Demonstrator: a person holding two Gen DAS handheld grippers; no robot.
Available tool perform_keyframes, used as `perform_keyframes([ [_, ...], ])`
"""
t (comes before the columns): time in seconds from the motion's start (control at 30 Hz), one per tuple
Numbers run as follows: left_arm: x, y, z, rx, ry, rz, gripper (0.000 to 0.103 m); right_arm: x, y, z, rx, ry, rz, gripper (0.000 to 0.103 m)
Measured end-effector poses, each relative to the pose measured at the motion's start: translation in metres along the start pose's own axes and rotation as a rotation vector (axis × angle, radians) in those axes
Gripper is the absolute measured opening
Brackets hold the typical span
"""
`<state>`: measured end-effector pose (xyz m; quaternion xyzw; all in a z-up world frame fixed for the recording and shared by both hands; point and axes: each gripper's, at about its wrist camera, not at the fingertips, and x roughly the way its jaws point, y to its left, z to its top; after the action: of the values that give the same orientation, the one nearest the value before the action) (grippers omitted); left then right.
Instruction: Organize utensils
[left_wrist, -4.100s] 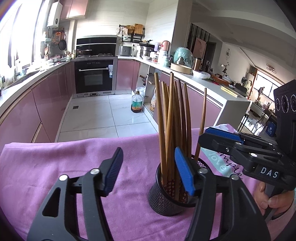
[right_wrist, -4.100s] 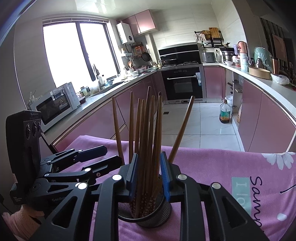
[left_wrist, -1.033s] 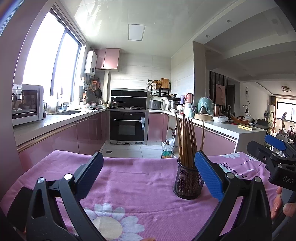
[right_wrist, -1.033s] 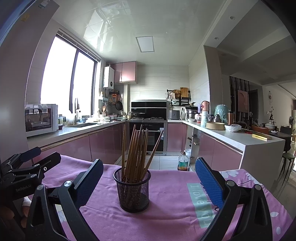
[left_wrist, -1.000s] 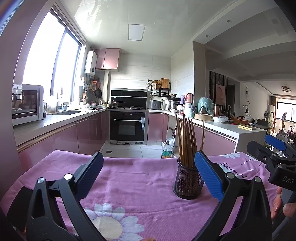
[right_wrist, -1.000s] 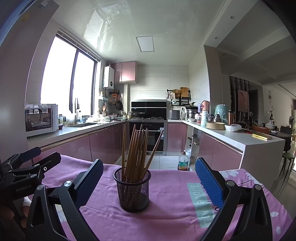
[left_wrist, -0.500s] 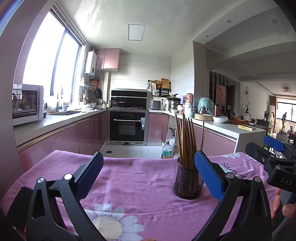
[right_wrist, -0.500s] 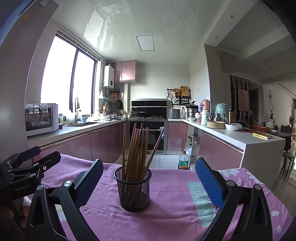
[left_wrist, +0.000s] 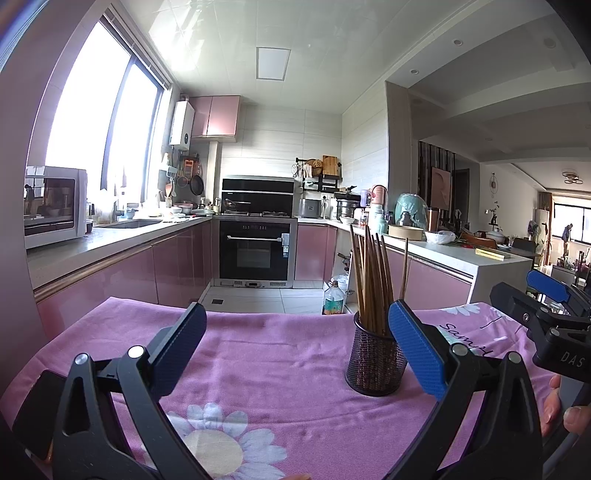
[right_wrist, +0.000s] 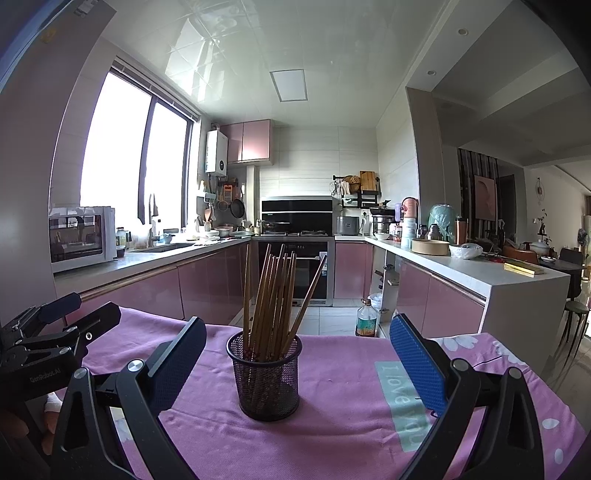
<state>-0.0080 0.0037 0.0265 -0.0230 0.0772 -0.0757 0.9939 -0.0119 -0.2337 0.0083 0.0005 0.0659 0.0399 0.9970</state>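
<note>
Chopsticks stand bundled in one black mesh cup on the pink cloth over your worktop; most lean together, and one leans apart to the right. An exact count is hard, roughly ten. Your right claw is spread wide and holds nothing, with the cup standing between and beyond its two blue pads, touching neither. Your left claw is also wide and empty; from its camera the cup sits just behind its right pad, which covers part of the rim. Each claw shows at the edge of the other's view, well clear of the cup. A printed daisy lies on the cloth near your left claw. Beyond the worktop are an oven, a microwave and a bottle on the floor.
</note>
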Motion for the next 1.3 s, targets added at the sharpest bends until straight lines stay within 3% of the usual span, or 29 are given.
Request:
perform_keyframes([
  [1.3, -0.0002, -0.0008, -0.0014, -0.003, 0.001, -0.001, 0.097, -0.0001, 0.0022, 0.0011, 0.011, -0.003, -0.007, 0.096],
])
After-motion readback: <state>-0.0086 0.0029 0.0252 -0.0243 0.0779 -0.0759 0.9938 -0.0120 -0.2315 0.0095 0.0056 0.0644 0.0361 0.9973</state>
